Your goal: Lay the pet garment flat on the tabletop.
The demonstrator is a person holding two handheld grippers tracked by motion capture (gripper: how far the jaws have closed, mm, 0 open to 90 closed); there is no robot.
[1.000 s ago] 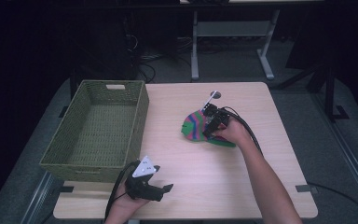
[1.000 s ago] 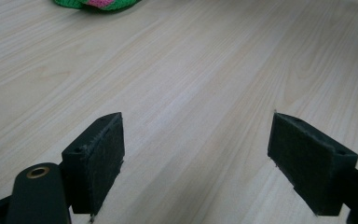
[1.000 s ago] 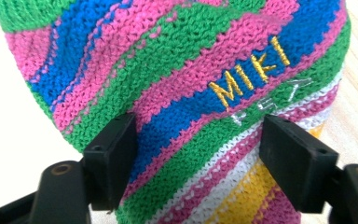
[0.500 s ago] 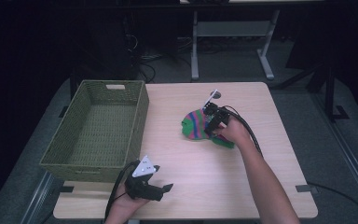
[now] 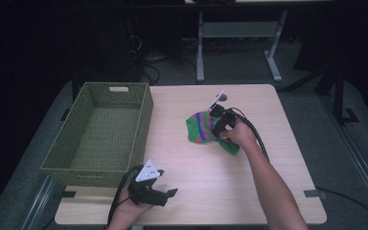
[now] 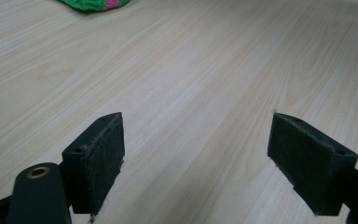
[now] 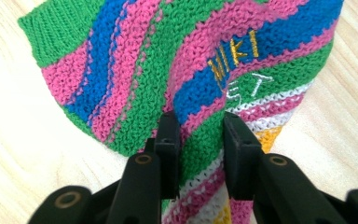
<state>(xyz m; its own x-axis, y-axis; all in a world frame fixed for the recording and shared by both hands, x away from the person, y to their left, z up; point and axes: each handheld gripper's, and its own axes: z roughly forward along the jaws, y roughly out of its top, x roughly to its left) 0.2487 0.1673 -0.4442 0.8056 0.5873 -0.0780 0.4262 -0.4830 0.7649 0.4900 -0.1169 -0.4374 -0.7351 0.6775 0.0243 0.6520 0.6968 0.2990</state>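
A knitted sock (image 5: 200, 128) striped green, pink and blue lies mid-table; the right gripper view shows it (image 7: 135, 70) close up, with yellow and white letters stitched on. My right gripper (image 5: 216, 126) has just been closing its jaws, and they now pinch a raised fold of the sock (image 7: 198, 126). My left gripper (image 5: 171, 193) rests near the table's front edge with its jaws wide open (image 6: 198, 144) over bare wood, nothing between them. An edge of the sock (image 6: 93, 3) shows far off in the left gripper view.
A green woven basket (image 5: 144, 117) stands empty on the left side of the light wooden table (image 5: 278, 158). A metal desk frame (image 5: 200, 52) and cables lie on the dark floor beyond the far edge.
The right gripper's jaws have closed onto the sock, bunching the fabric between them. Neither hand has shifted, and the left gripper is unchanged.
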